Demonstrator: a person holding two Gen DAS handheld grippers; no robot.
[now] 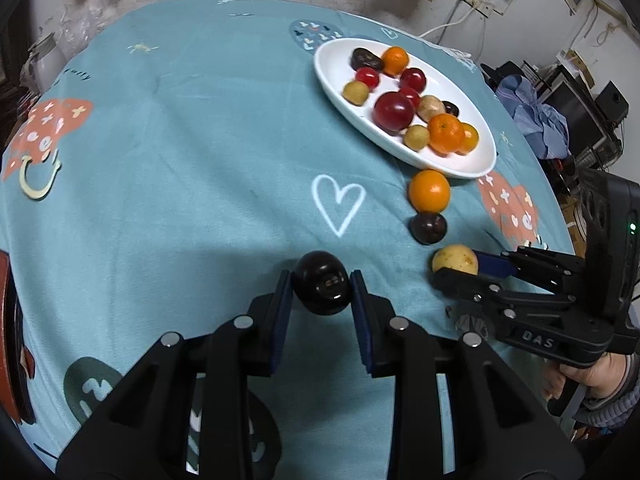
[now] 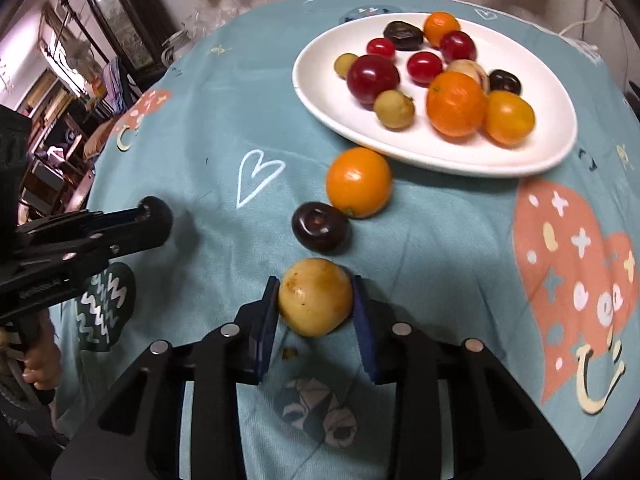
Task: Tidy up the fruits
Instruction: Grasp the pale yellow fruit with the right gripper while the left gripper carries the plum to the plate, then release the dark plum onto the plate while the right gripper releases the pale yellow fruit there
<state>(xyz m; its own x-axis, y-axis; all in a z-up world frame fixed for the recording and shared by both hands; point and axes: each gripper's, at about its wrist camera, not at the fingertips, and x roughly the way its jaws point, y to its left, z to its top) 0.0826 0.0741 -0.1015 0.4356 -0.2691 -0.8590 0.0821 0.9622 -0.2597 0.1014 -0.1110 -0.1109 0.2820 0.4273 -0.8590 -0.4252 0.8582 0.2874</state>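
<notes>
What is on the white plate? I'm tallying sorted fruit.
The plate holds two oranges, a yellow tomato, red plums, cherry tomatoes, dark plums and small tan fruits. Anything tucked behind the large orange is hidden.

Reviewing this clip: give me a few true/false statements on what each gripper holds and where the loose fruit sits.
1. The left gripper grips a dark plum. True.
2. The right gripper is empty. False: its pads close on a yellow fruit.
3. An orange lies on the cloth, off the white plate. True.
4. The plate is empty. False: it holds many fruits.
</notes>
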